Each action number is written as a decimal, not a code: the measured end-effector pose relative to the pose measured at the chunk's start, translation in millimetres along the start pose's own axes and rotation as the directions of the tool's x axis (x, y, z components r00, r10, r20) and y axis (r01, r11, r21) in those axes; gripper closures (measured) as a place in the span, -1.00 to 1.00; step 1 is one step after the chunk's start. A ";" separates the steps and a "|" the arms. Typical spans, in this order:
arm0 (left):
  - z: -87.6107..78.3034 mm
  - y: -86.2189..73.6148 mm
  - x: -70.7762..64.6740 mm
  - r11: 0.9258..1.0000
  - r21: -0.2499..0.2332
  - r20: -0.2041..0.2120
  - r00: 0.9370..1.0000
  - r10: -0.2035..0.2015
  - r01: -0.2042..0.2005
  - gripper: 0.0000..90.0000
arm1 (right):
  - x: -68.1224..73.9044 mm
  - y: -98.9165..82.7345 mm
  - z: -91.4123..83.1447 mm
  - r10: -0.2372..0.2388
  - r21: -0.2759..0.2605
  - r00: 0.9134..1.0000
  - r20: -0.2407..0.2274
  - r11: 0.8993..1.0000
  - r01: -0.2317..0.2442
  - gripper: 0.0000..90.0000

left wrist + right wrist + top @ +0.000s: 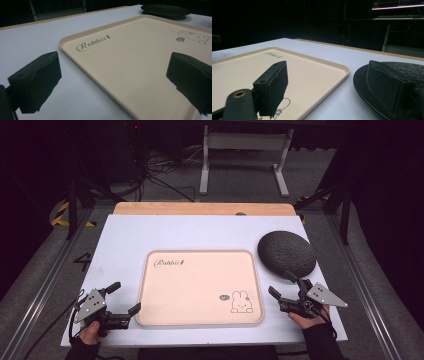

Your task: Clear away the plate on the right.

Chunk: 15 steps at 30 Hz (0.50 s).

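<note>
Beige tray [200,285] lies flat on white desk [125,240], between both hand-held grippers, long axis running left to right. Left hand-held gripper [124,299]: jaws open, empty, straddling tray's near-left corner. Right hand-held gripper [284,290]: jaws open, empty, tray's right edge just inboard, dark textured plate [286,252] just ahead. Judgement: plate likely next pick; right hand nearer, short forward reach.

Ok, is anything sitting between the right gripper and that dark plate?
Nothing visible. The right gripper sits just short of the dark plate, jaws open toward its near rim, with bare table between. The tray lies off to its side.
</note>
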<state>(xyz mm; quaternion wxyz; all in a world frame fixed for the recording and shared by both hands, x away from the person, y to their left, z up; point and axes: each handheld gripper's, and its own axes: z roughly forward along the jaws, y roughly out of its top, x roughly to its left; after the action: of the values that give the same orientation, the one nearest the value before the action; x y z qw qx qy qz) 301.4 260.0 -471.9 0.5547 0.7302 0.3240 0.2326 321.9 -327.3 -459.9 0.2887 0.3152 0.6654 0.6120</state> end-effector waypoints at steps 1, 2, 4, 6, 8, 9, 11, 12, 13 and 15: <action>0.0 0.0 0.0 1.000 0.000 0.000 1.000 0.000 0.000 -0.99 | 0.0 0.0 0.0 0.001 0.001 1.000 -0.001 1.000 -0.001 -0.60; 0.0 0.0 -0.1 1.000 0.000 0.000 1.000 0.000 0.000 -0.99 | 0.1 0.0 0.1 0.001 0.001 1.000 0.000 1.000 -0.001 -0.60; 0.0 0.0 -0.1 1.000 0.000 0.000 1.000 0.001 -0.001 -0.99 | -0.2 0.0 0.0 -0.003 0.002 1.000 0.000 1.000 0.003 -0.60; 0.0 0.0 0.0 1.000 0.000 0.000 1.000 0.001 -0.001 -0.99 | 0.0 0.0 0.1 -0.004 0.003 1.000 -0.001 1.000 0.004 -0.60; 0.0 0.1 0.2 1.000 0.000 0.001 1.000 0.003 -0.003 -0.99 | -0.1 0.0 0.1 -0.004 0.003 1.000 -0.001 1.000 0.004 -0.60; 0.0 0.1 0.2 1.000 0.000 0.001 1.000 0.003 -0.003 -0.99 | -0.1 0.0 0.1 -0.004 0.003 1.000 -0.001 1.000 0.004 -0.60; 0.0 0.0 0.0 1.000 0.000 0.001 1.000 0.001 -0.001 -0.99 | 0.1 0.0 0.1 -0.006 0.003 1.000 -0.001 1.000 0.006 -0.60; 0.0 0.0 -0.1 1.000 0.000 0.001 1.000 0.001 -0.001 -0.99 | 0.2 0.0 0.1 -0.006 0.002 1.000 -0.001 1.000 0.006 -0.60; 0.0 0.0 -0.1 1.000 0.000 0.000 1.000 0.001 -0.001 -0.99 | 0.2 0.0 0.2 -0.010 0.003 1.000 -0.001 1.000 0.010 -0.59; 0.2 0.1 0.2 1.000 0.001 0.000 1.000 0.004 -0.004 -0.99 | 0.7 0.4 0.5 -0.015 0.006 1.000 -0.005 1.000 0.015 -0.47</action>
<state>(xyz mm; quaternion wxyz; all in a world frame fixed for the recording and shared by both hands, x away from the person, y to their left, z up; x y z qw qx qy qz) 301.6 260.0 -471.9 0.5539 0.7312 0.3226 0.2332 321.9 -326.4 -459.5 0.2908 0.3096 0.6703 0.6085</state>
